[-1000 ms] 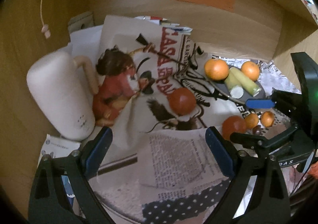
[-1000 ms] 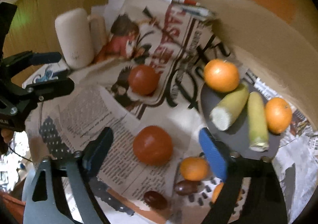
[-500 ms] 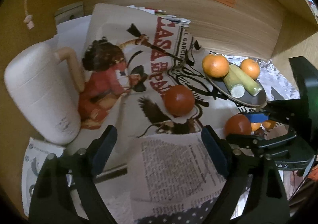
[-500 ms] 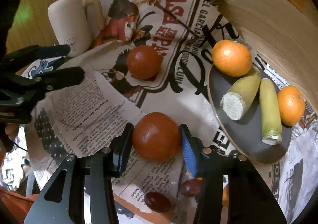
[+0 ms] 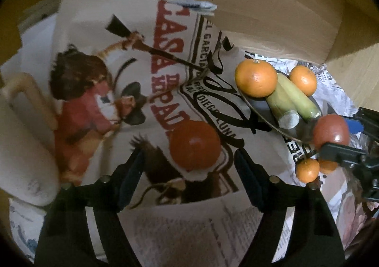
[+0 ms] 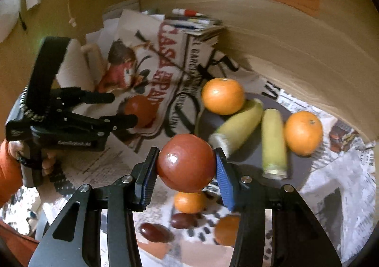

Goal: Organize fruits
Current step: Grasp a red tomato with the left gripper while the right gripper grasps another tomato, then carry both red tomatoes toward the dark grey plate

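Right gripper (image 6: 186,164) clamped on a red tomato (image 6: 186,162), both pads pressed against its sides, lifted clear of the newspaper (image 6: 94,167) and hanging just before the dark plate (image 6: 305,167); probably bound for that plate, where 2 oranges and 2 pale green cut pieces already lie grouped

Left gripper (image 5: 189,167) spread wide, holding nothing, fingers either side of a second tomato (image 5: 194,145) resting on the illustrated poster (image 5: 142,73), not touching it; looks lined up to close on that fruit next

Left loose on the paper below the plate: small oranges (image 6: 190,202) and dark dates (image 6: 155,231), apparently awaiting sorting

White jug (image 5: 21,148) off to the left, apart from the fruit
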Available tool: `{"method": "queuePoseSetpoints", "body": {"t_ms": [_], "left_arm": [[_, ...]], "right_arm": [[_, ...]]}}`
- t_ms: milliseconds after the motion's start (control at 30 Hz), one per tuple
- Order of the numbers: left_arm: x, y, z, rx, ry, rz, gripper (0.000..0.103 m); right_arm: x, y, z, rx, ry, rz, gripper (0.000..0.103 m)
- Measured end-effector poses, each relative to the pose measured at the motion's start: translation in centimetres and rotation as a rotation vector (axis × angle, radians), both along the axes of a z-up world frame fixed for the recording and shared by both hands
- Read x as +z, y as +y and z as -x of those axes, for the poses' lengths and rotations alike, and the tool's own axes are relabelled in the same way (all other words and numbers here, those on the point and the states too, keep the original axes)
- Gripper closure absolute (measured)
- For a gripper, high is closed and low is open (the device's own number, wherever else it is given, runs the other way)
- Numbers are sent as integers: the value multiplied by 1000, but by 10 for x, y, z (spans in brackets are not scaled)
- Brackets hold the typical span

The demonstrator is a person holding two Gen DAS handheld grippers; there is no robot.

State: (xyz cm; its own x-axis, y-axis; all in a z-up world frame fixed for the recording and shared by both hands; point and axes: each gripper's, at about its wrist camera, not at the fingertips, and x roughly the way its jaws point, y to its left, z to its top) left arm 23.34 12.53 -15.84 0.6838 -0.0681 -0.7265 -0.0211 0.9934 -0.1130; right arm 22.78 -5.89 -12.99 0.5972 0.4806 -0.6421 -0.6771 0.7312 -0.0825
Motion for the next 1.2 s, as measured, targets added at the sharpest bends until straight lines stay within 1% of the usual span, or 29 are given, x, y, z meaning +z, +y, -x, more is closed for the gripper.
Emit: {"method": "queuePoseSetpoints", "body": {"t_ms": [67, 133, 200, 300, 367, 433, 600, 667, 833, 1000, 1200], "left_arm": [[-4, -1, -8, -5, 19, 9, 25], [-8, -2, -14, -2, 28, 2, 25], [-11, -2, -18, 0, 34, 3, 27], [-14, -4, -24, -7, 44, 5, 35], [-15, -6, -26, -18, 45, 6, 48], [-14, -6, -28, -18, 40, 3, 52], [-13, -6, -26, -30, 40, 12, 52], [-9, -8, -22, -34, 28, 14, 52], [14, -22, -6, -51, -47, -15, 52], [41, -37, 7, -78, -123, -10, 52], [63, -57, 10, -113, -183, -9, 52]], "right_arm": [[1, -7, -3, -12, 0, -6, 60], [1, -13, -6, -26, 4, -16, 60], [1, -19, -10, -41, 6, -18, 60], [-1, -25, -15, -56, 9, -16, 60], [-2, -30, -18, -71, 10, -19, 60], [-1, -34, -19, -83, 8, -26, 60], [4, -43, -19, -105, -1, -43, 60], [5, -45, -19, -112, -4, -46, 60], [12, -55, -18, -133, -24, -64, 60], [23, -68, -15, -156, -54, -90, 60], [37, -82, -11, -177, -92, -112, 60]]}}
